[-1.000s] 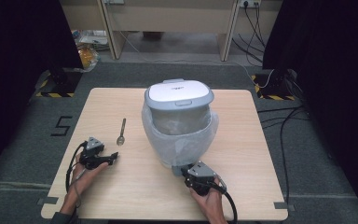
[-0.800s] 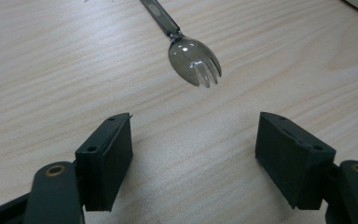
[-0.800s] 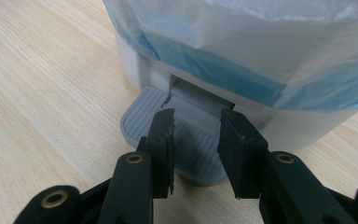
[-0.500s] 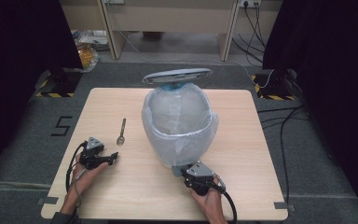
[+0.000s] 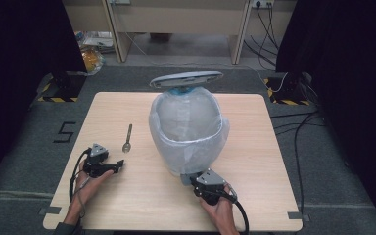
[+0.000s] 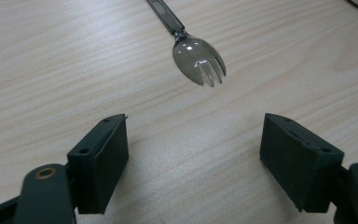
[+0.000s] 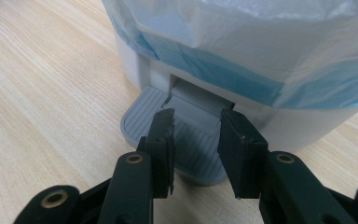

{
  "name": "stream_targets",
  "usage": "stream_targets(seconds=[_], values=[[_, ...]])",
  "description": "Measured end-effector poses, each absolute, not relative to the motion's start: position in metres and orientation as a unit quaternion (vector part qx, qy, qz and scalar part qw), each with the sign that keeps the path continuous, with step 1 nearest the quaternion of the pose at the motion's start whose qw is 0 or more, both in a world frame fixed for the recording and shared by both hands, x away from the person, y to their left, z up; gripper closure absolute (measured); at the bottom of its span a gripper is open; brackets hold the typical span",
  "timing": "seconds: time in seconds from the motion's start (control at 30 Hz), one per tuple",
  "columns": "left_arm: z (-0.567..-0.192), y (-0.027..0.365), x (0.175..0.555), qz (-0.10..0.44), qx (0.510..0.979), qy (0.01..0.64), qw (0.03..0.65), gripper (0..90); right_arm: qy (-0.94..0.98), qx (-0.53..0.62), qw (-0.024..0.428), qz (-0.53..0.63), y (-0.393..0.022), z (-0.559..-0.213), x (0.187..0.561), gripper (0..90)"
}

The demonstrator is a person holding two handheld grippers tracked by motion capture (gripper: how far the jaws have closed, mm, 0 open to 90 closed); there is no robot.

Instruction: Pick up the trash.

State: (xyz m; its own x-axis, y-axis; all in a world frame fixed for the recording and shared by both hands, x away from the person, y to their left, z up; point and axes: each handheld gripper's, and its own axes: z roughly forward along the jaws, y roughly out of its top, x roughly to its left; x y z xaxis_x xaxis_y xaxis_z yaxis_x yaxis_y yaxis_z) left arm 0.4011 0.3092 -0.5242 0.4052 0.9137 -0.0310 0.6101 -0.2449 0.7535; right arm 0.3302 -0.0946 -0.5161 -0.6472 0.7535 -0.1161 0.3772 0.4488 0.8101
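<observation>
Wooden table [image 5: 142, 196] on grey carpet, cabinets and trailing cables behind; your forearms enter from the near edge.

Item one: pedal bin [image 5: 188, 132], white, lined with a pale blue-white bag, standing near the table's middle. Its grey lid [image 5: 186, 79] is tipped up at the back, so the mouth is open to receive something.

Item two: grey ribbed pedal [image 7: 177, 135] at the bin's near foot. Your right gripper [image 7: 196, 122] sits over it, jaws drawn almost together with only a narrow gap, clamped on nothing; the tips appear to bear down on the pedal, which would explain the raised lid.

Item three: dark translucent spork [image 6: 196, 58], lying flat on the bare wood to the left of the bin and well apart from it, tines towards you and handle away.

Item four: your left gripper [image 6: 196, 140], low over the table just short of the spork, jaws wide and just now opened a little further, nothing between them. Likely readied to take the spork for the open bin.
</observation>
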Motion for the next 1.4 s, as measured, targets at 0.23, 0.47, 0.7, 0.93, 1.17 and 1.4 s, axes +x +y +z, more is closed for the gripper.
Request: stream_targets(seconds=[0.23,0.47,0.7,0.93,1.17,1.4], values=[[-0.523,0.304,0.4,0.211,0.758,0.491,0.375,20.3,0.818,0.344,0.237,0.396,-0.095,-0.516,0.331,65.7],[-0.519,0.3,0.399,0.211,0.746,0.485,0.404,15.0,0.818,0.343,0.237,0.396,-0.095,-0.516,0.331,65.7],[-0.511,0.302,0.403,0.219,0.733,0.487,0.422,14.9,0.818,0.343,0.237,0.396,-0.095,-0.516,0.331,65.7],[-0.501,0.296,0.42,0.231,0.729,0.489,0.42,23.6,0.819,0.342,0.237,0.396,-0.096,-0.516,0.331,65.6],[-0.501,0.289,0.441,0.234,0.733,0.492,0.408,39.7,0.819,0.342,0.235,0.396,-0.096,-0.516,0.332,65.2],[-0.506,0.286,0.459,0.236,0.734,0.508,0.385,47.7,0.82,0.341,0.235,0.396,-0.096,-0.516,0.332,65.2]])
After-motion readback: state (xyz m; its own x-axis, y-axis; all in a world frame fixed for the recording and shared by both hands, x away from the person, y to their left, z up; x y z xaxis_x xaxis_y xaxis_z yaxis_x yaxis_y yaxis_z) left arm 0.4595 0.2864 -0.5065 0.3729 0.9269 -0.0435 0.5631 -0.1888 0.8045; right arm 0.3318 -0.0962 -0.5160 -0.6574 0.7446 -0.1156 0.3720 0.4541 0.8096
